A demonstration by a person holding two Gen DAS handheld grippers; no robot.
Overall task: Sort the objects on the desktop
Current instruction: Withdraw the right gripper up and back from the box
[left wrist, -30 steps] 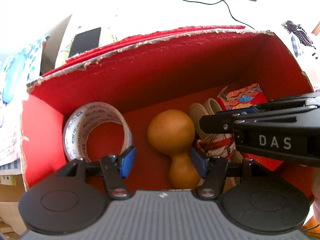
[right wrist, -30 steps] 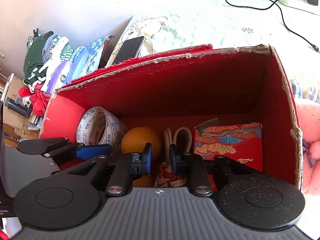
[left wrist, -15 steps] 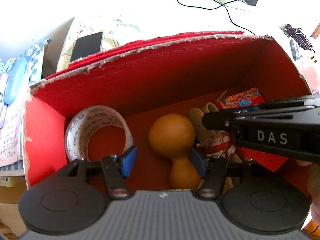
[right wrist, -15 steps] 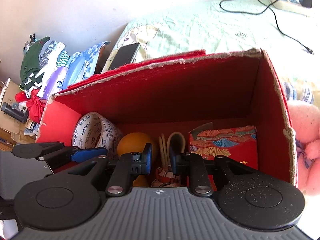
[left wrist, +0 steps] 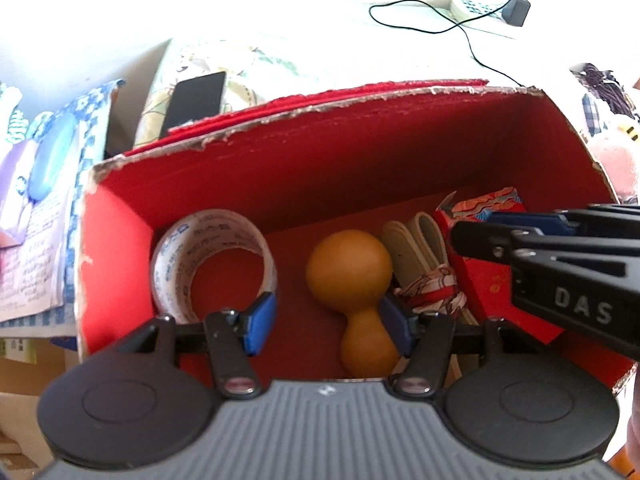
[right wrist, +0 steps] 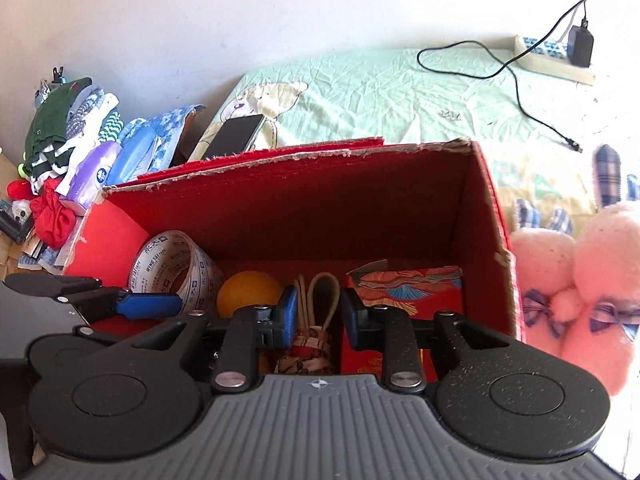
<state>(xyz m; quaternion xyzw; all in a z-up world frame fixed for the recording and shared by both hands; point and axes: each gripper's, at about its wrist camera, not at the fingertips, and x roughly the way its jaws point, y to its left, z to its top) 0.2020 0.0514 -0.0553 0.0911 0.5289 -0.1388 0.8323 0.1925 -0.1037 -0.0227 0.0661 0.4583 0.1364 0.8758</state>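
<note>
Left wrist view: the left tongs [left wrist: 326,322] are spread wide and hold nothing, above the red box [left wrist: 304,168]; inside lie a tape roll [left wrist: 212,256] at the left, an orange gourd toy [left wrist: 352,280] in the middle, a folded band [left wrist: 420,256] and a red patterned packet [left wrist: 488,216]; the right tongs [left wrist: 496,240] reach in sideways.

Right wrist view: the right tongs [right wrist: 318,314] are a little apart and empty, over the band [right wrist: 320,300]; a phone [right wrist: 234,136] and a black cable [right wrist: 516,80] lie on the bed [right wrist: 380,96]; a pink plush toy [right wrist: 580,280] sits beside the box [right wrist: 360,200].
</note>
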